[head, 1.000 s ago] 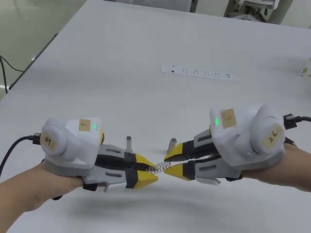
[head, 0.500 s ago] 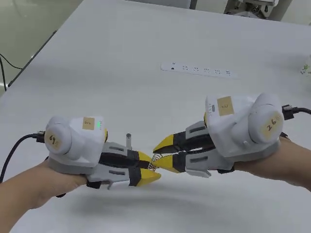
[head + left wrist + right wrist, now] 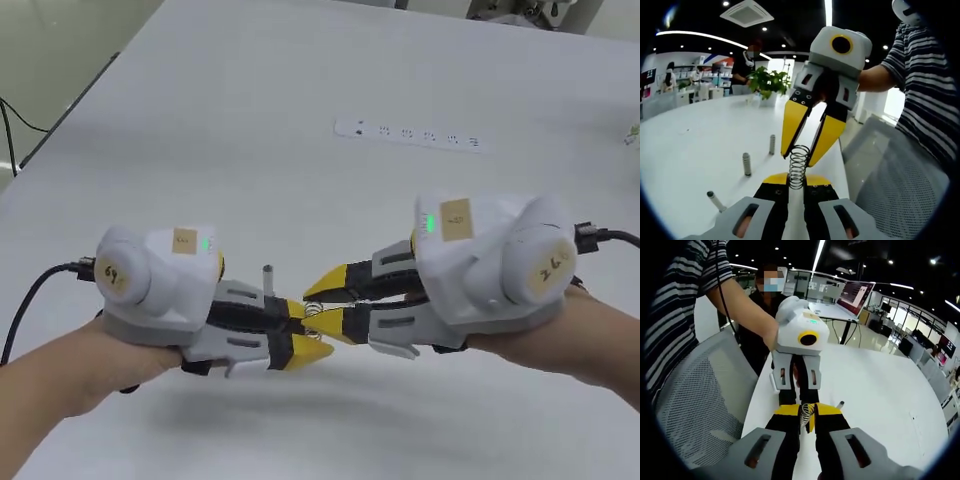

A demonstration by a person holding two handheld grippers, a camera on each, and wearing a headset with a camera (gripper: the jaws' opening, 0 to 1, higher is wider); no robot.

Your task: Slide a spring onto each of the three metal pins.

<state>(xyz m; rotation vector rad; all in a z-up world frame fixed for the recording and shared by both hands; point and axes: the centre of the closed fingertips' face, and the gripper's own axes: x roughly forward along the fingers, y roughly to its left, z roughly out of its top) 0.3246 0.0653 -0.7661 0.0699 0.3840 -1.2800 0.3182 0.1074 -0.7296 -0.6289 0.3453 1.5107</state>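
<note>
The left claw (image 3: 308, 330) and right claw (image 3: 316, 305) are white-bodied with black-and-yellow jaws. The spring (image 3: 798, 165) looks silvery, perhaps steel-grey. The table (image 3: 300, 120) is pale grey-white. The shirt (image 3: 920, 75) is striped dark and white.

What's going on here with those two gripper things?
A person is working two handheld grippers over a white table. The left gripper is shut on one end of a spring. The right gripper has its open fingers around the other end. Beyond them, metal pins sit on the table.
</note>
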